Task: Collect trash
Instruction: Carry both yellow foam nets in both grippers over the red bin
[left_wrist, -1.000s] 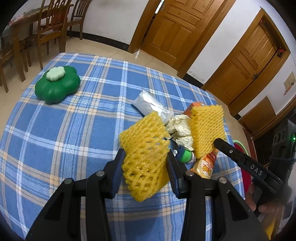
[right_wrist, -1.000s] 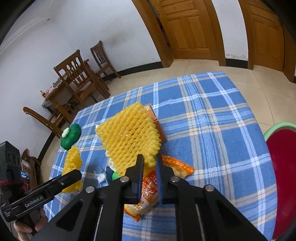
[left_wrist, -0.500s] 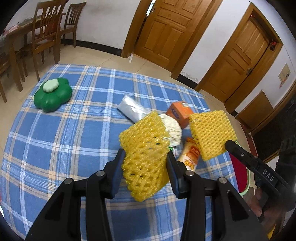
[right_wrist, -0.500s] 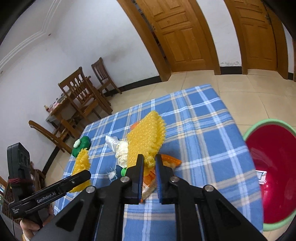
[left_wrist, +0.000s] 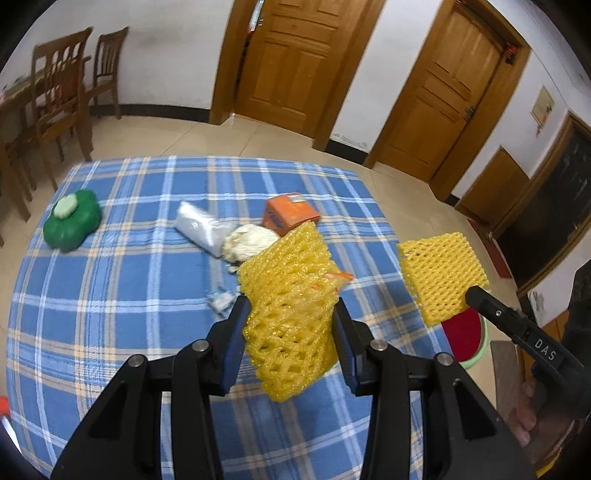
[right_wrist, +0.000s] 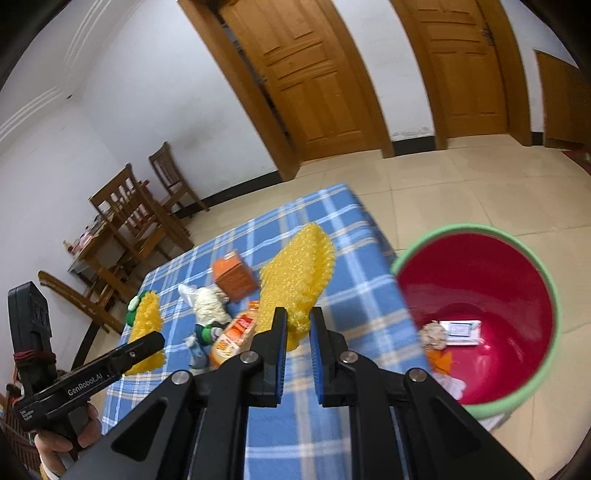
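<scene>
My left gripper (left_wrist: 290, 314) is shut on a yellow foam net (left_wrist: 291, 295), held above the blue plaid table (left_wrist: 110, 295). My right gripper (right_wrist: 295, 325) is shut on a second yellow foam net (right_wrist: 299, 273), held near the table's right edge beside the red bin (right_wrist: 480, 295) with a green rim. In the left wrist view that second net (left_wrist: 439, 273) hangs past the table edge over the bin (left_wrist: 465, 339). On the table lie an orange box (left_wrist: 290, 212), a crumpled white paper (left_wrist: 249, 240), a silver wrapper (left_wrist: 199, 227) and an orange snack bag (right_wrist: 232, 338).
A green flower-shaped container (left_wrist: 72, 219) sits at the table's far left. The bin holds a white card (right_wrist: 460, 326) and scraps. Wooden chairs (left_wrist: 62, 96) and doors (left_wrist: 295, 62) stand behind. A small green-capped bottle (right_wrist: 207, 332) lies by the snack bag.
Both grippers have lifted and swung right with their nets. The right net has moved from over the trash pile toward the table edge, and the red bin has come into full view.
</scene>
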